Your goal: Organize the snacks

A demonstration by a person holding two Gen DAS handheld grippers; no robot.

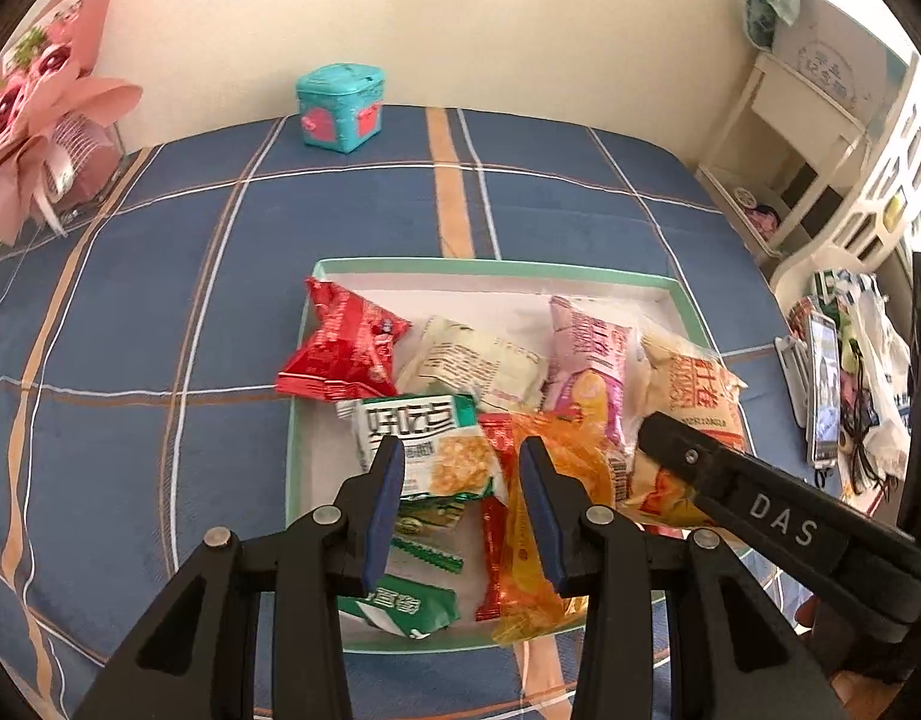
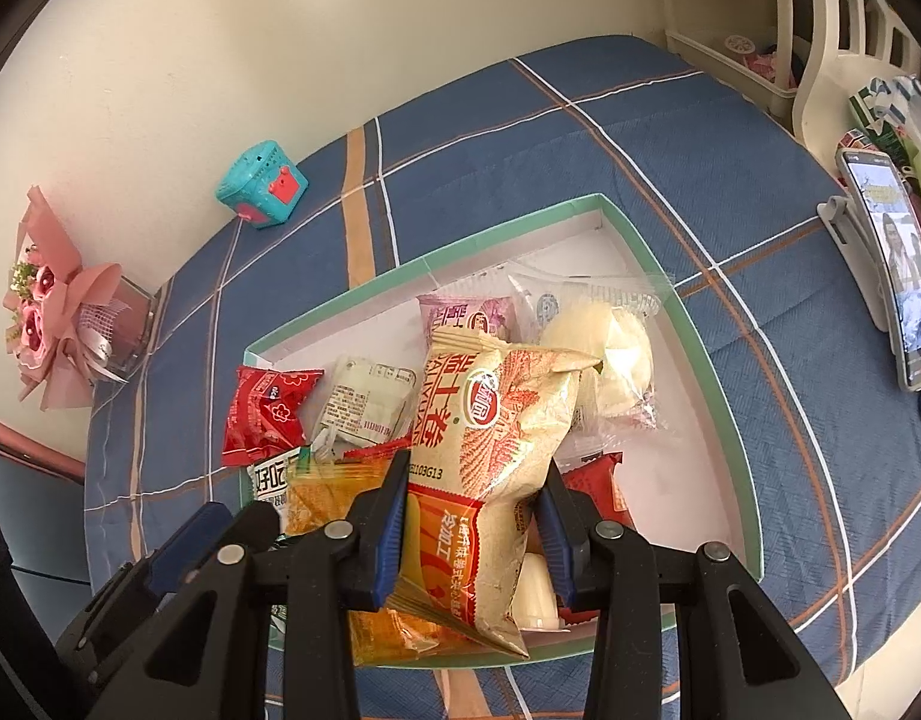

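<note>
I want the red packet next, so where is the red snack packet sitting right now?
The red snack packet lies at the tray's far-left corner in the left wrist view, hanging over the left rim, beside the cream packet.

Glossy plastic snack packets (image 2: 496,456), seemingly cardboard tray (image 2: 700,324), matt woven tablecloth (image 1: 160,300).

Teal cube box (image 1: 340,107) near the wall; pink bouquet (image 1: 37,114) beside it; phone (image 2: 898,276) propped upright.
</note>
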